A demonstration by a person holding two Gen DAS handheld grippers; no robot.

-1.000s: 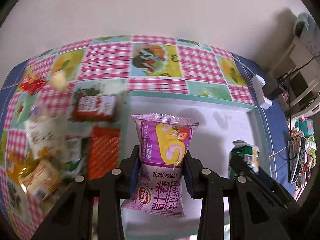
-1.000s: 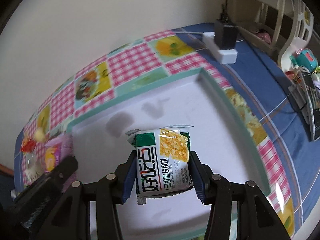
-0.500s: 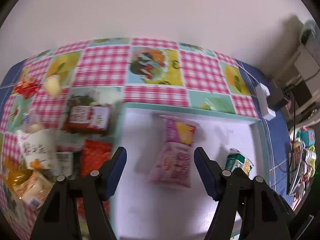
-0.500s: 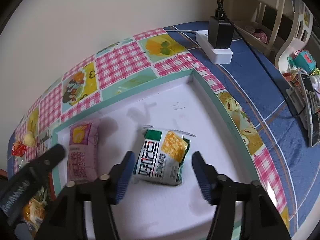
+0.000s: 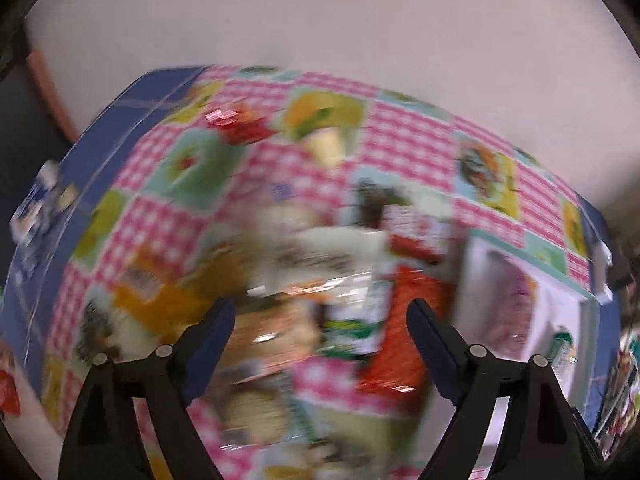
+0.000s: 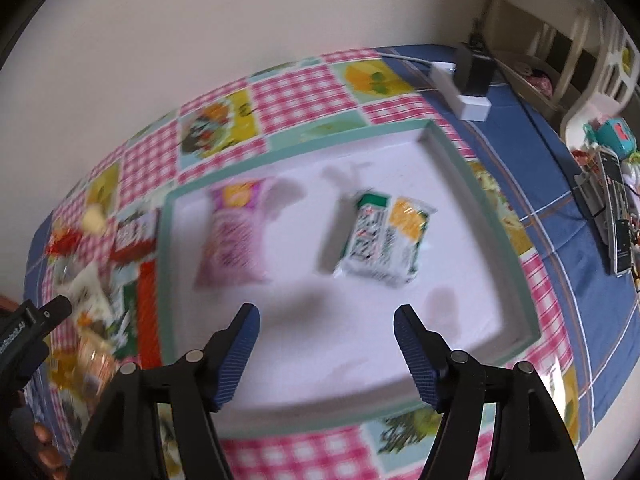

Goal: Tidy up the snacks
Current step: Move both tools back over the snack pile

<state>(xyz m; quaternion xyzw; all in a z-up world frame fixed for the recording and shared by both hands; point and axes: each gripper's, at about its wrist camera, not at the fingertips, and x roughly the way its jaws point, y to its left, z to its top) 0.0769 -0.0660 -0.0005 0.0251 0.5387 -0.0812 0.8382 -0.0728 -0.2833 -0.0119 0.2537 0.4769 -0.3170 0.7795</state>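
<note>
A white tray with a green rim (image 6: 486,216) lies on the checked tablecloth. In it lie a pink snack packet (image 6: 234,236) on the left and a green and white packet (image 6: 384,240) on the right. My right gripper (image 6: 326,320) is open and empty, above the tray's near part, apart from both packets. My left gripper (image 5: 320,316) is open and empty over a blurred pile of loose snacks (image 5: 320,280) left of the tray. The tray (image 5: 576,300) shows at the right of the left wrist view, with the pink packet (image 5: 516,312) in it.
A white power strip with a black plug (image 6: 464,84) lies on the blue cloth behind the tray. Clutter and a white rack (image 6: 600,92) stand at the right edge. The snack pile (image 6: 96,288) lies left of the tray, with the left gripper's tip (image 6: 36,316) over it.
Both grippers let go of their packets into the tray and pulled back. The left gripper has swung left over the snack pile, blurring its view.
</note>
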